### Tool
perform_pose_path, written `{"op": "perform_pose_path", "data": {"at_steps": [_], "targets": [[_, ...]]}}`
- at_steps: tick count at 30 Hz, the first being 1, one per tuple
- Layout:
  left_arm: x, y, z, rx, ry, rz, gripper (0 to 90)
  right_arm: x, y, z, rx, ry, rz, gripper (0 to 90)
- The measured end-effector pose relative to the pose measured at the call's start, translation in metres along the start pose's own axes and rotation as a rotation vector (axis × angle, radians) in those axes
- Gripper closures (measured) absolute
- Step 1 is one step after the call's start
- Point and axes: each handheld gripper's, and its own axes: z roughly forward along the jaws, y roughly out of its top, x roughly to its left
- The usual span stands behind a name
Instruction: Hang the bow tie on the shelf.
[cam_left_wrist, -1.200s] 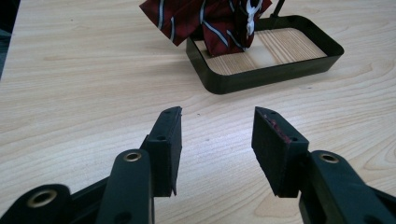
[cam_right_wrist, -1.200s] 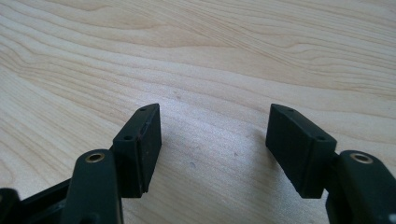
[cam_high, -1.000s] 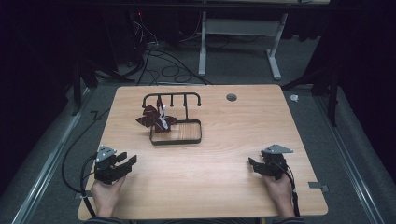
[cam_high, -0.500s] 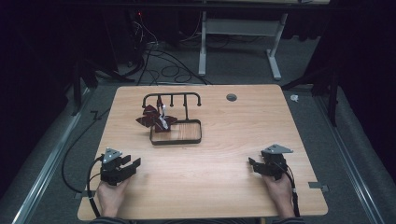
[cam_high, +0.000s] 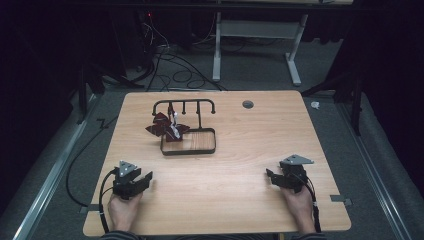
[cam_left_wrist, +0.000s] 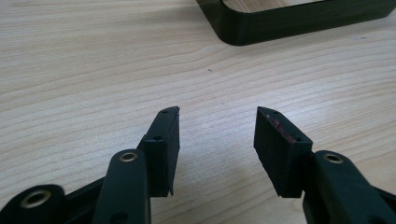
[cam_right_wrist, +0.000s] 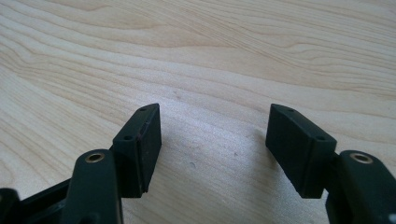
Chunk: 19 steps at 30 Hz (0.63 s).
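A black wire stand (cam_high: 184, 106) with several hooks rises from a black rectangular frame base (cam_high: 189, 151) on the wooden table (cam_high: 235, 200). A dark red bow-like piece (cam_high: 162, 125) with a white tag sits at the stand's left side. My left gripper (cam_high: 146, 178) rests low at the near left, open, with nothing between its jaws. In the left gripper view my left gripper (cam_left_wrist: 217, 114) points at bare wood, with a corner of the frame base (cam_left_wrist: 289, 23) ahead. My right gripper (cam_high: 270, 178) sits at the near right, open; in its own view the right gripper (cam_right_wrist: 215, 112) has only wood between the jaws.
A small dark round grommet (cam_high: 247, 104) is set in the table's far side. Cables (cam_high: 165, 60) lie on the floor beyond the table, by a white desk frame (cam_high: 255, 35). A wide stretch of wood lies between the two grippers.
My left gripper has sunk a little toward the tabletop and shifted slightly right. The right gripper and the stand have stayed where they were.
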Motion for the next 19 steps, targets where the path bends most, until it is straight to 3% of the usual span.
{"op": "perform_pose_path", "data": {"at_steps": [7,19], "targets": [[-0.0036,-0.0074,0.0104,-0.001,0.066,0.033,50.8,-0.0001,0.0000,0.0001,-0.001,0.000,-0.001,37.3],[-0.0018,-0.0076,0.0110,0.001,0.079,0.004,43.3,0.0000,0.0000,0.0000,-0.001,-0.001,0.000,37.3]]}}
